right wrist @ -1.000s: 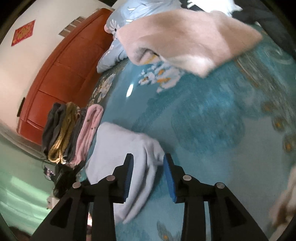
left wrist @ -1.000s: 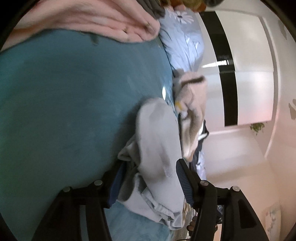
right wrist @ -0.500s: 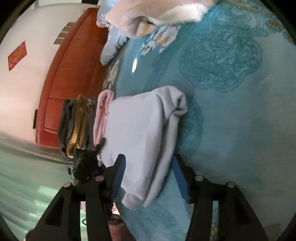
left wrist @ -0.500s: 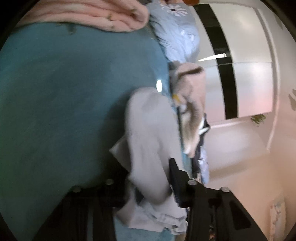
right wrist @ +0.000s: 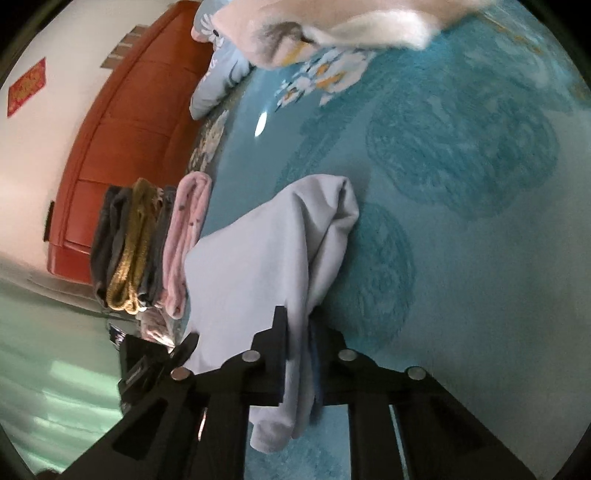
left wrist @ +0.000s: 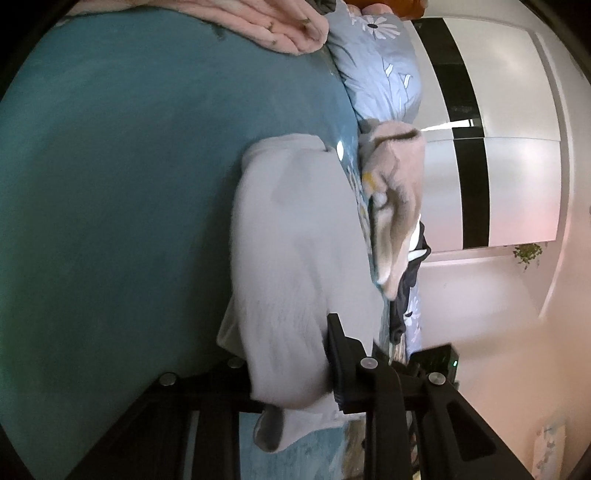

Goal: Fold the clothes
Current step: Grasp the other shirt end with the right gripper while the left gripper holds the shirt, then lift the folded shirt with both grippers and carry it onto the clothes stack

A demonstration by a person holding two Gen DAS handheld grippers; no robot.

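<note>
The light grey garment (right wrist: 266, 258) lies bunched on the teal bedspread (right wrist: 461, 229), just beside a stack of folded clothes (right wrist: 147, 243) at the bed's edge. The right gripper (right wrist: 299, 354) has its jaws pinching a fold of the garment's near end. The left gripper (left wrist: 291, 373) has its jaws pinching another thick bunch of it (left wrist: 291, 240). Beyond the garment lies a pink fleece blanket (right wrist: 332, 22).
</note>
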